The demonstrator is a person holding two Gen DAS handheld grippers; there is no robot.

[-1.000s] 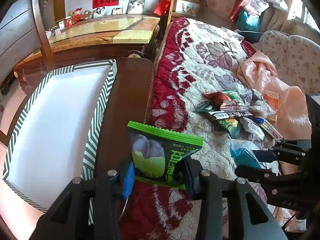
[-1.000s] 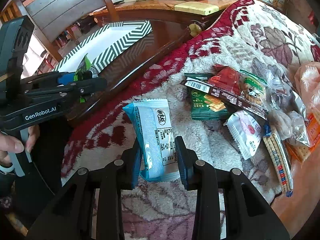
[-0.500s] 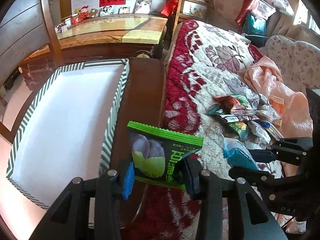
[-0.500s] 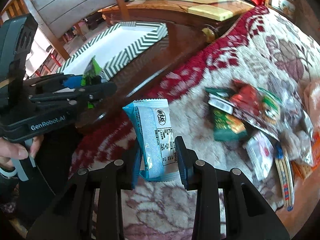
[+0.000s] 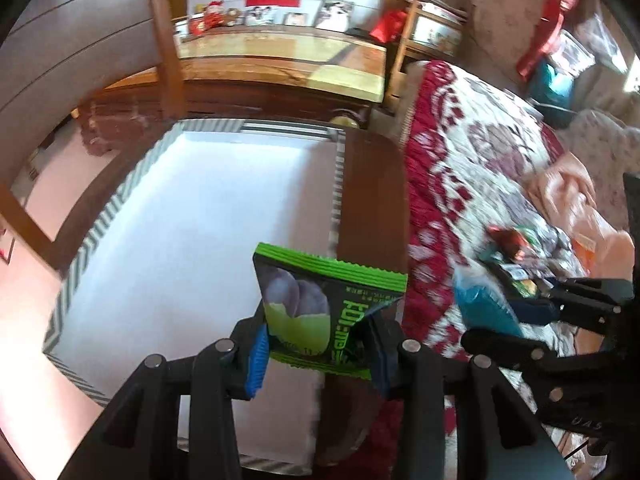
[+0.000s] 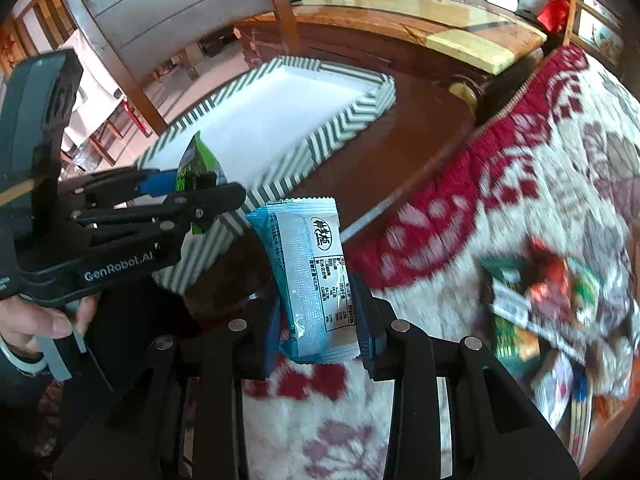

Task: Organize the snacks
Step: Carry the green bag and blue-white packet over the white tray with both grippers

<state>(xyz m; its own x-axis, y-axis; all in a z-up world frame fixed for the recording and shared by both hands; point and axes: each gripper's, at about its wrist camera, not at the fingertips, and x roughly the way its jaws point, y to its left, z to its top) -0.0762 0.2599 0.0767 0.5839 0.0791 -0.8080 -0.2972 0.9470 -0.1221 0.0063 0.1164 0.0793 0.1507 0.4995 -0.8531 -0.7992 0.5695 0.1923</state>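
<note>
Green snack packet (image 5: 320, 312) is being clamped by left gripper (image 5: 320, 354); blue-white packet (image 6: 312, 280) is being gripped by right gripper (image 6: 318, 330) beside striped tray (image 5: 336, 184).

"GenRobot.AI" is printed in white on the left gripper (image 6: 188, 196) body.

A green-and-black snack packet (image 5: 320, 312) with a bright green crimped top edge and a purple-and-green picture stands upright, pinched at its lower half, over the near right corner of a shallow box (image 5: 336, 184) with a white floor and green-and-white chevron walls, which lies on a dark wooden table. A light blue-and-white packet (image 6: 312, 280) with printed black text is likewise held upright by its lower part, just right of the box and above the table's edge. The remaining snacks (image 6: 552, 312), a blurred heap of red, green and clear wrappers, lie on the red-and-cream floral blanket at the right.
</note>
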